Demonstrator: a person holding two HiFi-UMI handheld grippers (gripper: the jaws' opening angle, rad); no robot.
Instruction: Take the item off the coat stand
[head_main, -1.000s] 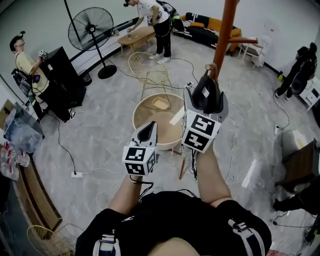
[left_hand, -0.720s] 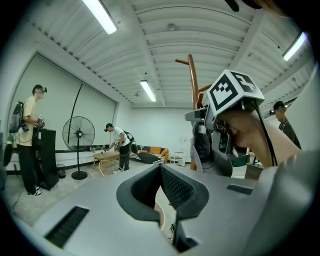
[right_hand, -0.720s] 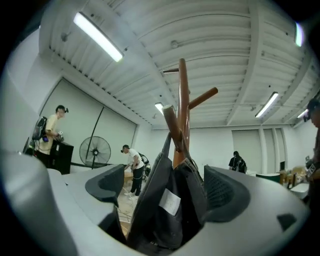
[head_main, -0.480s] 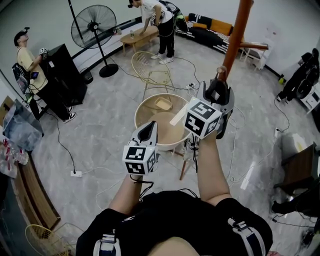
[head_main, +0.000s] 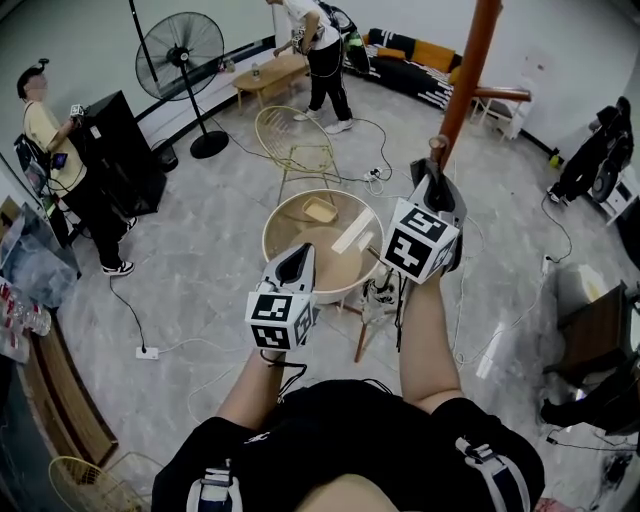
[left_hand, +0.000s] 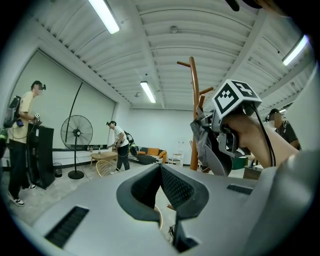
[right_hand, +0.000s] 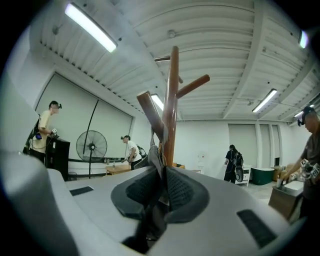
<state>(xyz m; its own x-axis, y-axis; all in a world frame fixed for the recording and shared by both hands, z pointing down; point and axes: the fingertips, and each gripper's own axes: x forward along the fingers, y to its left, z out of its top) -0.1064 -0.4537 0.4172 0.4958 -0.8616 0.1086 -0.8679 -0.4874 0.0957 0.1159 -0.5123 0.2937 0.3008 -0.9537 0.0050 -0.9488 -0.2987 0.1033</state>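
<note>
Your right gripper (right_hand: 163, 181) is raised to the wooden coat stand (right_hand: 171, 95). Its jaws are closing on a grey cloth (right_hand: 155, 156) that hangs from a slanted peg (right_hand: 149, 114). The cloth is pinched flat between the two dark pads and trails down below them. Seen from your head camera, that gripper sits right at the tip of the peg, in front of the stand's orange-brown pole. Your left gripper (left_hand: 161, 174) is held lower and closer to your body, over the near edge of a round wooden table (head_main: 296, 243). Its jaws are pressed together with nothing between them. A standing fan (head_main: 181, 42) is well off to your left, and a person in a yellow shirt (head_main: 42, 125) stands at the far left.
</note>
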